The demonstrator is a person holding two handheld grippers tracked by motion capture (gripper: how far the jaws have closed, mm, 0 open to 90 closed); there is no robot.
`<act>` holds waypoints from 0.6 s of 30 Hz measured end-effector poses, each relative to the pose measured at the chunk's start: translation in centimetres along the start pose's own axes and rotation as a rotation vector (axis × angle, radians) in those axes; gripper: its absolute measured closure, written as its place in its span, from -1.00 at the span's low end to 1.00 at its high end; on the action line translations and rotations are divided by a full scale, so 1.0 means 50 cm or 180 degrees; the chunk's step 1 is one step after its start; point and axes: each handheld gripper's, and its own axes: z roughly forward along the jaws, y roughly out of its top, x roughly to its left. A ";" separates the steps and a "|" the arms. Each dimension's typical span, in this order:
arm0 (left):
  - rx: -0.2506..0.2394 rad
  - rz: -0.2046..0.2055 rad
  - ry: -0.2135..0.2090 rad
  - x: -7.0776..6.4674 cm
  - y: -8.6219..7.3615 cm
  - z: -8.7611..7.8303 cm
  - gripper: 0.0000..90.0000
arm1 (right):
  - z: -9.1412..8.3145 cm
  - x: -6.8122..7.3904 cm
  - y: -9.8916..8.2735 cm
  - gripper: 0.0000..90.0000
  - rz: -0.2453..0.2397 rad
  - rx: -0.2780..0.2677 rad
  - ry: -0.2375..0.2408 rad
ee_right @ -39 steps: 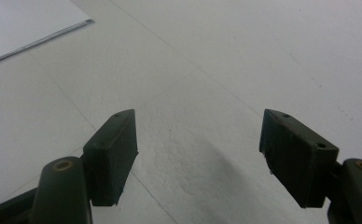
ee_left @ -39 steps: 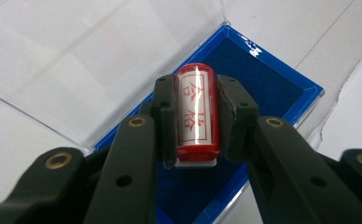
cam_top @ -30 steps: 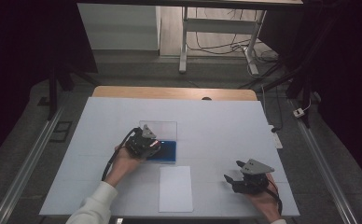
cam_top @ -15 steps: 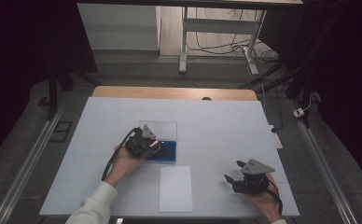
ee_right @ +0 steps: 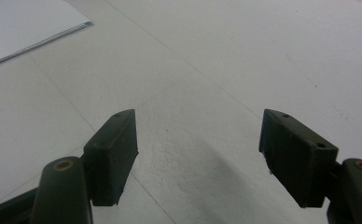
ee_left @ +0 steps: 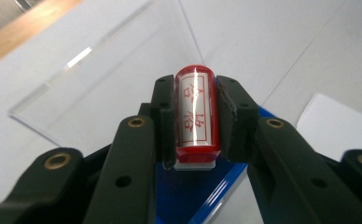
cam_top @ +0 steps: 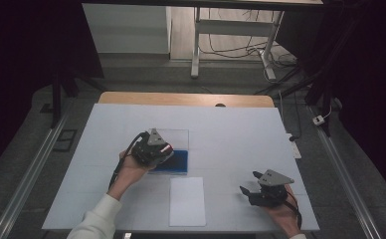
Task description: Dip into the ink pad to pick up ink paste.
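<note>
Left gripper (ee_left: pixel 195 121): clamped on a red stamp (ee_left: pixel 195 112), one jaw pressing each long side; its lettered face points up at the camera.
Stamp's place: held above the blue ink pad (cam_top: pixel 177 160), whose clear lid (cam_top: pixel 173 137) stands open behind.
Right gripper (ee_right: pixel 198 154): jaws wide apart, nothing between them, low over the bare white surface (ee_right: pixel 263 56).
Target, by my guess: the white sheet of paper (cam_top: pixel 187 200) just in front of the pad.
Doing it well: keep the squeeze firm and the stamp level, carry it clear of the lid, lower it flat onto the paper, press straight down without sliding.
Risk: a tilted stamp prints only partly.
</note>
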 end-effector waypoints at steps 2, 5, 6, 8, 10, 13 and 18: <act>-0.0030 -0.0023 -0.0005 0.003 0.001 -0.008 0.56 | 0.000 0.001 0.001 -0.39 -0.0004 -0.0006 0.0009; -0.0049 -0.0039 -0.0007 0.006 0.001 -0.011 0.56 | 0.002 0.001 0.000 -0.39 0.0001 -0.0003 0.0017; -0.0053 -0.0040 -0.0013 0.007 0.000 -0.011 0.56 | 0.002 0.000 0.000 -0.39 -0.0005 0.0018 0.0014; -0.0056 -0.0040 -0.0016 0.007 0.000 -0.012 0.56 | 0.002 0.000 0.000 -0.39 -0.0002 0.0017 0.0014; -0.0032 -0.0041 -0.0024 0.007 0.000 -0.009 0.56 | 0.001 0.000 0.000 -0.38 0.0000 0.0012 0.0009; 0.0014 -0.0036 -0.0035 0.007 -0.002 -0.001 0.56 | 0.002 -0.001 -0.001 -0.38 0.0009 0.0013 0.0021; 0.0103 -0.0025 -0.0047 0.006 -0.008 0.014 0.56 | 0.002 0.000 -0.001 -0.38 0.0008 0.0030 0.0024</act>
